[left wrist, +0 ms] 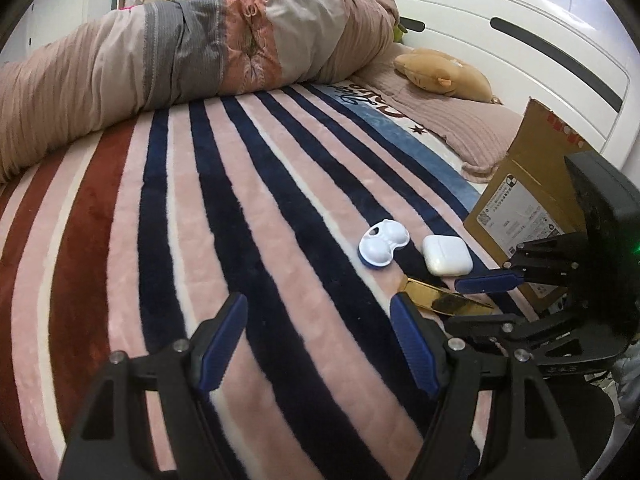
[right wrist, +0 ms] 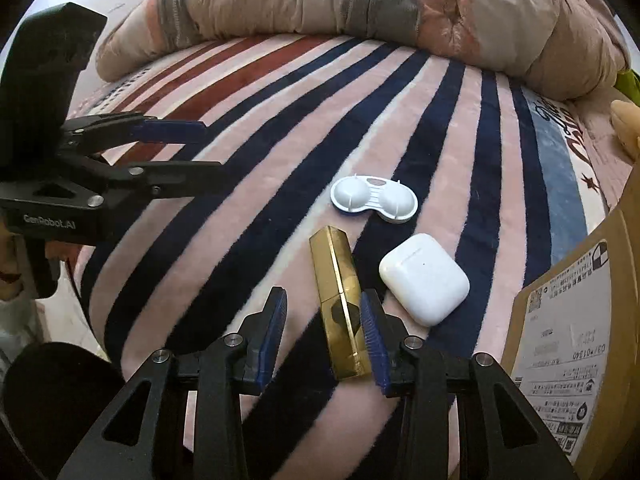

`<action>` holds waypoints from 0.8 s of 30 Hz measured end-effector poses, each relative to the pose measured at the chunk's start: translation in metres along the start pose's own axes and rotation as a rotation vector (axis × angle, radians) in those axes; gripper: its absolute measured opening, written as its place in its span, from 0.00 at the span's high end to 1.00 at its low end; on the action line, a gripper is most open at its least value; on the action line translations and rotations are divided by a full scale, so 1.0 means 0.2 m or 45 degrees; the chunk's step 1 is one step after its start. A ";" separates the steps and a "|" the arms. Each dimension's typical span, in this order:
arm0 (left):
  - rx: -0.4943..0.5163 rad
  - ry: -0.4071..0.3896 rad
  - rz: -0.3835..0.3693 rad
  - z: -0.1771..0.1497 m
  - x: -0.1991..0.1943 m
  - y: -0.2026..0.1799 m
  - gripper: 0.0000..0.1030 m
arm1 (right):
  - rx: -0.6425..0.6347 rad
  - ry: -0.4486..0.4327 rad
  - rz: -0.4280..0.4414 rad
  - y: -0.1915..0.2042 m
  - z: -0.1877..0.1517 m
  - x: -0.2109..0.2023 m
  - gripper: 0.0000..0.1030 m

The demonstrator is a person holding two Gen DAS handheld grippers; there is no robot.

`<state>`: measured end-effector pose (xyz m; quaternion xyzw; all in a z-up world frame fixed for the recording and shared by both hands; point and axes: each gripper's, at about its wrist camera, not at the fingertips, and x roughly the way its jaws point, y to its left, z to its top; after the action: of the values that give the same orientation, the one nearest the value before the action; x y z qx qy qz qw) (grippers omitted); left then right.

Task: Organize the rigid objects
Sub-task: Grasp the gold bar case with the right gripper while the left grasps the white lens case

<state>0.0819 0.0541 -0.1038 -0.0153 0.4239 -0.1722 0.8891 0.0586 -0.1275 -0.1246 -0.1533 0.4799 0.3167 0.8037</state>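
Note:
Three small objects lie on a striped blanket [right wrist: 248, 152]. A gold rectangular bar [right wrist: 340, 292] lies lengthwise between the fingers of my right gripper [right wrist: 326, 320], close to the right finger; the jaws are open and not closed on it. A white earbud case [right wrist: 424, 278] sits just right of the bar. A white contact lens case [right wrist: 374, 199] lies beyond them. In the left wrist view my left gripper [left wrist: 316, 332] is open and empty over the blanket, left of the lens case [left wrist: 382, 247], earbud case [left wrist: 447, 255] and gold bar [left wrist: 444, 300].
A cardboard box [right wrist: 576, 320] with a printed label stands at the right, also in the left wrist view [left wrist: 528, 208]. A rolled quilt [left wrist: 160, 56] lies across the far side. A tan plush toy [left wrist: 444, 74] rests by the white headboard [left wrist: 520, 32].

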 end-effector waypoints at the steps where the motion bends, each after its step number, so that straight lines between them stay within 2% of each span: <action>1: -0.005 0.002 -0.002 0.00 0.01 0.00 0.31 | -0.003 0.014 -0.032 -0.01 0.01 0.03 0.73; 2: -0.010 0.003 -0.005 0.01 0.01 0.00 0.31 | -0.011 0.029 -0.070 0.00 0.00 0.05 0.75; 3: -0.013 0.004 -0.006 0.01 0.02 0.00 0.31 | -0.017 0.055 -0.110 0.00 -0.01 0.08 0.82; 6: -0.015 0.011 0.001 0.01 0.02 0.01 0.31 | -0.054 0.037 -0.120 0.00 -0.02 0.10 0.87; 9: -0.016 0.014 0.012 0.01 0.02 0.02 0.31 | -0.021 -0.033 -0.093 0.00 -0.01 0.01 0.87; 14: 0.011 0.025 -0.012 0.04 0.07 -0.02 0.31 | -0.049 -0.238 0.032 0.09 0.03 -0.38 0.87; 16: 0.054 0.030 -0.043 0.07 0.12 -0.06 0.31 | -0.051 -0.346 0.085 0.10 0.04 -0.61 0.87; 19: 0.152 0.038 -0.077 0.13 0.23 -0.15 0.32 | -0.025 -0.438 0.100 0.05 0.06 -0.83 0.87; 20: 0.186 0.044 -0.093 0.15 0.27 -0.18 0.33 | -0.005 -0.459 0.095 0.02 0.06 -0.89 0.87; 22: 0.248 0.069 -0.140 0.18 0.38 -0.24 0.46 | 0.040 -0.477 0.070 -0.06 0.04 -0.98 0.87; 24: 0.297 0.105 -0.141 0.20 0.46 -0.28 0.56 | 0.085 -0.479 0.003 -0.15 0.01 -1.03 0.87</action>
<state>0.1490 -0.0328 -0.1382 0.0718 0.4357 -0.2696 0.8558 0.0097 -0.2226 0.0531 -0.0641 0.3315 0.3247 0.8835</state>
